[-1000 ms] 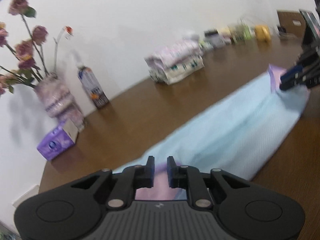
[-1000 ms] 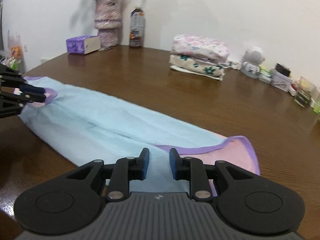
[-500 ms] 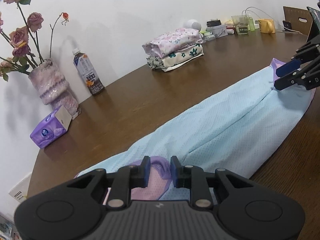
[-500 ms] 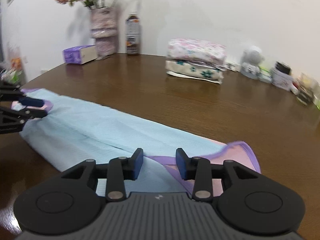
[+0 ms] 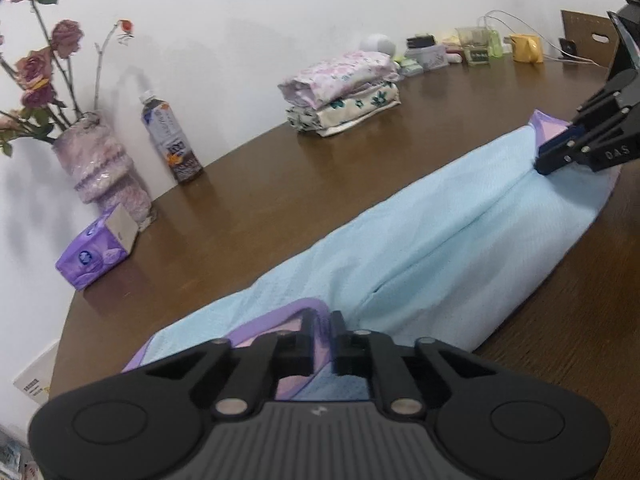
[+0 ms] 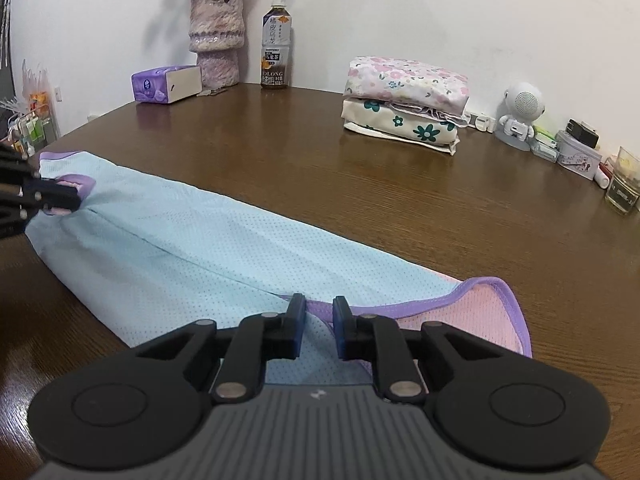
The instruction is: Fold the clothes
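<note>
Brown wooden table [image 6: 400, 208] against a white wall, w/ clutter along the back: vase [image 6: 216, 36], tea bottle [image 6: 276, 48], tissue box [image 6: 166, 84], small items at the far right. Two folded floral garments [image 6: 404, 104] are stacked near the wall, i.e. part of the job appears done.

Light blue mesh garment [image 6: 208, 248] w/ purple trim and pink inner side is laid out long and narrow across the table front, one lengthwise fold seen running along it. Left gripper [image 5: 321, 338] is positioned at one end, fingers narrowly apart w/ the purple-trimmed edge between them; whether cloth is actually pinched can't be told from the left wrist view, and from the right wrist view the tips look closed on that edge, approx. Right gripper [image 6: 319, 320] is at the opposite end, fingers slightly apart over the trim, no firm clamp visible.

Progress est.: lengthwise folding is in place; crosswise folds to bring it down to the size of the stacked pieces are judged still left, then stacking.
</note>
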`<state>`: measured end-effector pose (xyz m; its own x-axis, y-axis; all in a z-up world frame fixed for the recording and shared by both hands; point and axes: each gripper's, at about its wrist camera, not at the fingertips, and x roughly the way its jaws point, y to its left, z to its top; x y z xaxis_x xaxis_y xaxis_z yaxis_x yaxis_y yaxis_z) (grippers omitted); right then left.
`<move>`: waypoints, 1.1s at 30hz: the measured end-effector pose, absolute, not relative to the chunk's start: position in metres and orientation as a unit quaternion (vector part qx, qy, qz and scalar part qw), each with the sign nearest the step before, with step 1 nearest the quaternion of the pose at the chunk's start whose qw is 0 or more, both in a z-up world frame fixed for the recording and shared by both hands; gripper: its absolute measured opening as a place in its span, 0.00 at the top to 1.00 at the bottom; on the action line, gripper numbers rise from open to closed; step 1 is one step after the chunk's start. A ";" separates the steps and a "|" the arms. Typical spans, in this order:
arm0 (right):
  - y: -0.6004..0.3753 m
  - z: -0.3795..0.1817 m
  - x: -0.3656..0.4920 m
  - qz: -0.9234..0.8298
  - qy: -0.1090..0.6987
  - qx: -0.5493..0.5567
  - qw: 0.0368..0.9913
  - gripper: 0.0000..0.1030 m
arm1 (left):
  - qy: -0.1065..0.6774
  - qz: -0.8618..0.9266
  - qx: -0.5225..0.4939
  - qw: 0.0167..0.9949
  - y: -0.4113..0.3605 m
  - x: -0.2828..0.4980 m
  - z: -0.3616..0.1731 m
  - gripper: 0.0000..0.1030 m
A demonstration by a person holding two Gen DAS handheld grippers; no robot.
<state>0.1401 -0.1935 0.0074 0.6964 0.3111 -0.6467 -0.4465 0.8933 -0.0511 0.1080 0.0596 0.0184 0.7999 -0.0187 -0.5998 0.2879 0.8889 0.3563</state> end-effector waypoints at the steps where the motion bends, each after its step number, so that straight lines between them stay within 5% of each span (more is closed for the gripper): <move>1: -0.195 0.009 0.139 0.207 0.327 -0.099 0.917 0.85 | 0.301 -0.081 0.219 0.924 0.059 0.109 0.020 0.85; 11: -0.181 0.021 0.143 0.220 0.296 -0.078 0.926 0.84 | 0.303 -0.081 0.234 0.920 0.042 0.142 0.014 0.85; 14: -0.182 0.019 0.145 0.217 0.300 -0.076 0.926 0.84 | 0.310 -0.067 0.224 0.921 0.051 0.145 0.011 0.77; 19: -0.182 0.015 0.149 0.212 0.306 -0.073 0.925 0.72 | 0.303 -0.048 0.202 0.930 0.069 0.146 0.019 0.73; 33: -0.168 0.002 0.162 0.162 0.314 -0.144 0.924 0.74 | 0.318 -0.002 0.190 0.929 0.113 0.154 0.016 0.74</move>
